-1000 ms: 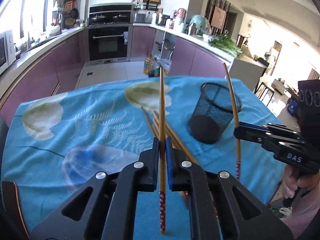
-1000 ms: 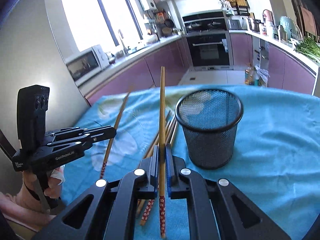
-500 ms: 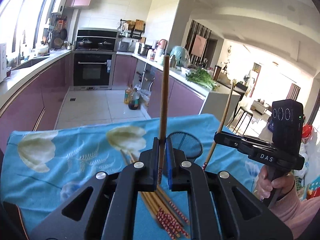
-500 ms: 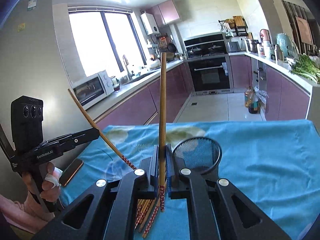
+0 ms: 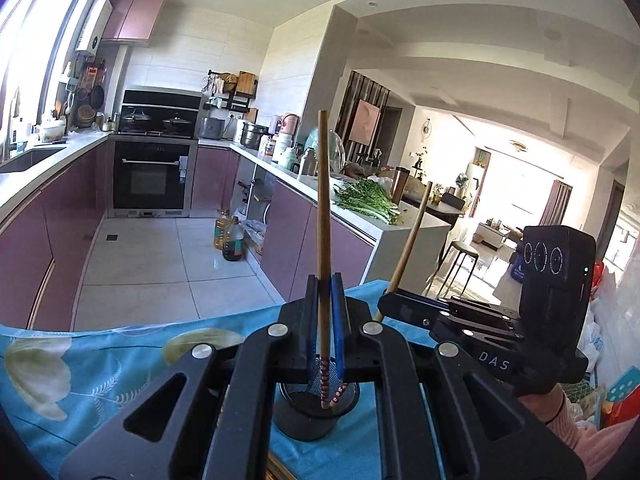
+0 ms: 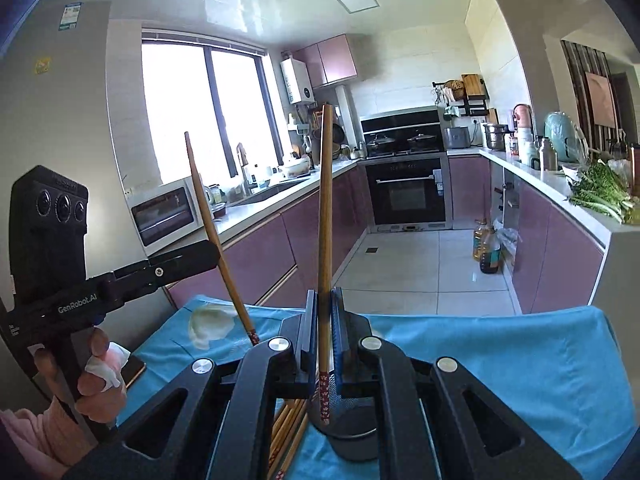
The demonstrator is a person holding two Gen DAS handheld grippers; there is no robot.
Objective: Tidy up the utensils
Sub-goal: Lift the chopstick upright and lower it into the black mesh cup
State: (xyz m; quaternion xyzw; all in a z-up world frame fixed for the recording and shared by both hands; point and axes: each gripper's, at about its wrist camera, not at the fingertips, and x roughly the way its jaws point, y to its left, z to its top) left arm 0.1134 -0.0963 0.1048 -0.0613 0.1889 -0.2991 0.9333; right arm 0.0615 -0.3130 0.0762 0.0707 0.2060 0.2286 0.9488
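Between the pads of our left tool [image 5: 325, 320] one chopstick [image 5: 323, 216] is clamped; our right tool [image 6: 325, 332] clamps another [image 6: 325, 220] — both patterned ends hang over the mesh cup [image 5: 308, 412], unreleased. More chopsticks [image 6: 286, 424] lie on the bench [image 6: 500, 352] — most work remains.

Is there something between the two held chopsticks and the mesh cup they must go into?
Nothing visible. Both patterned ends hang over the open mouth of the mesh cup: the left gripper's chopstick and the right gripper's chopstick.
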